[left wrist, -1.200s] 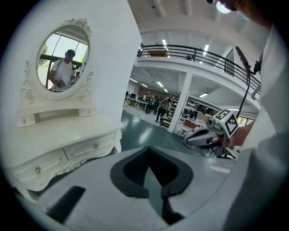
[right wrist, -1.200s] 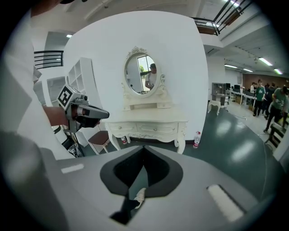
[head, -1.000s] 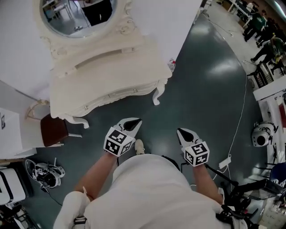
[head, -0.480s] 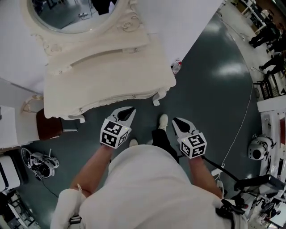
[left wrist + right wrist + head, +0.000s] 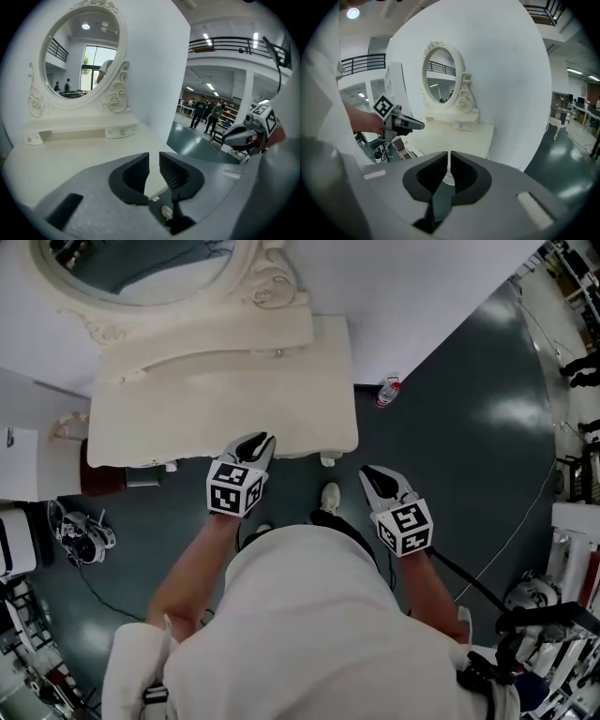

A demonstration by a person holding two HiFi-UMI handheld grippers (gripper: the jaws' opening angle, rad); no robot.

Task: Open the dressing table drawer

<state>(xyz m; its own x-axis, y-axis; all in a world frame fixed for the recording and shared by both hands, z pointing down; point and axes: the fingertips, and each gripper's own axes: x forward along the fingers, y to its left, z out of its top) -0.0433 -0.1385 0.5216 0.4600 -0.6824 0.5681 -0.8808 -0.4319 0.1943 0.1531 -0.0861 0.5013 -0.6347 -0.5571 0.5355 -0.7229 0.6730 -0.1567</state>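
Observation:
A cream dressing table with an oval mirror stands against a white wall. From above, its top hides the front drawer. Small knobbed drawers sit under the mirror. My left gripper hangs over the table's front edge. Its jaws are opening, a narrow gap with nothing between them in the left gripper view. My right gripper is over the floor, just right of the table's front right corner. In the right gripper view its jaws are shut and empty.
A stool with a dark brown seat stands at the table's left end, beside a white cabinet. A device with cables lies on the floor at left. A water bottle stands by the wall at right. People stand far off.
The person has stepped up to the table, and both grippers have come forward with them. The left gripper now reaches over the front edge, and its jaws have parted.

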